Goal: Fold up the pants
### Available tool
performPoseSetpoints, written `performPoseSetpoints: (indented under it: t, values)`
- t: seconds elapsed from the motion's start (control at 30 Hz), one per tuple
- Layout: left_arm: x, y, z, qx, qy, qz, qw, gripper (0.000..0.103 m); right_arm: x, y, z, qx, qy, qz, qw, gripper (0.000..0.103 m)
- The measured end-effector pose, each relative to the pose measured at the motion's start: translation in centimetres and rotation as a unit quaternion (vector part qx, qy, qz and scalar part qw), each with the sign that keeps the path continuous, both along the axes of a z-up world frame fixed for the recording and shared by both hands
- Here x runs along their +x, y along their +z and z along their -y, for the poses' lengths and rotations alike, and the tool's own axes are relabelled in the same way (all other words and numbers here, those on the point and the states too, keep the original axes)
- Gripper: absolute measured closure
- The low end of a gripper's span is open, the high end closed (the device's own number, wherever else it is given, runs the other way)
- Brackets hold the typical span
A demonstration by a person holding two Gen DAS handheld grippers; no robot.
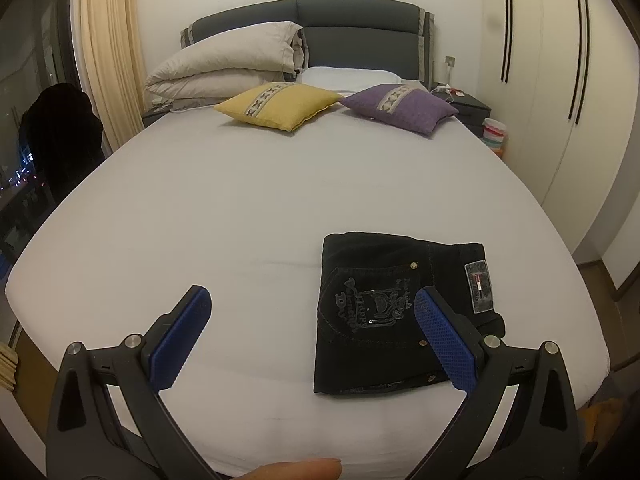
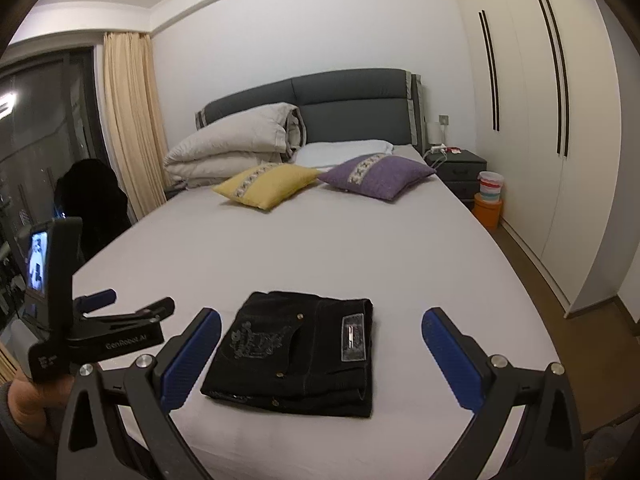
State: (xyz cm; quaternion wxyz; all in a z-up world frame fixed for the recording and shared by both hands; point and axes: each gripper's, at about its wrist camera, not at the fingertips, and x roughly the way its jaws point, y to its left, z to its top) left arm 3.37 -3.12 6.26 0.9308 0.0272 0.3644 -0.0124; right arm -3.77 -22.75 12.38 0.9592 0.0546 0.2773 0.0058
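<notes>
A pair of black jeans (image 1: 384,316) (image 2: 296,356) lies folded into a compact rectangle near the foot of the bed, back pocket embroidery and waistband patch facing up. My left gripper (image 1: 312,300) is open, held above the sheet to the left of the jeans; its right pad overlaps their right half in the view. My right gripper (image 2: 320,322) is open too, hovering short of the jeans with a blue pad on each side and nothing between them. In the right wrist view the left gripper (image 2: 124,306) shows side-on at the left, above the sheet.
The bed (image 1: 240,200) has a pale grey sheet. A yellow cushion (image 1: 276,106), a purple cushion (image 1: 404,108) and a folded duvet (image 1: 224,68) sit at the head. White wardrobes (image 2: 532,120) line the right; a nightstand (image 2: 456,168) and boxes (image 2: 488,200) stand beside the bed.
</notes>
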Motion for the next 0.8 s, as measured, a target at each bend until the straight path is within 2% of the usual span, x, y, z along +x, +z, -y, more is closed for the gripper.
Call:
performPoseSetpoints:
  t: [0.67,0.8]
  values:
    - [0.0,-0.6,0.1,-0.006,-0.006,-0.002,1.0,0.0,0.5,-0.9,0.0,0.005,-0.006,-0.033,0.999,0.0]
    - [-0.1,-0.8,0.3,0.004,-0.007,0.002,1.0,0.0,0.6,-1.3,0.2,0.007,-0.008,-0.038,0.999,0.0]
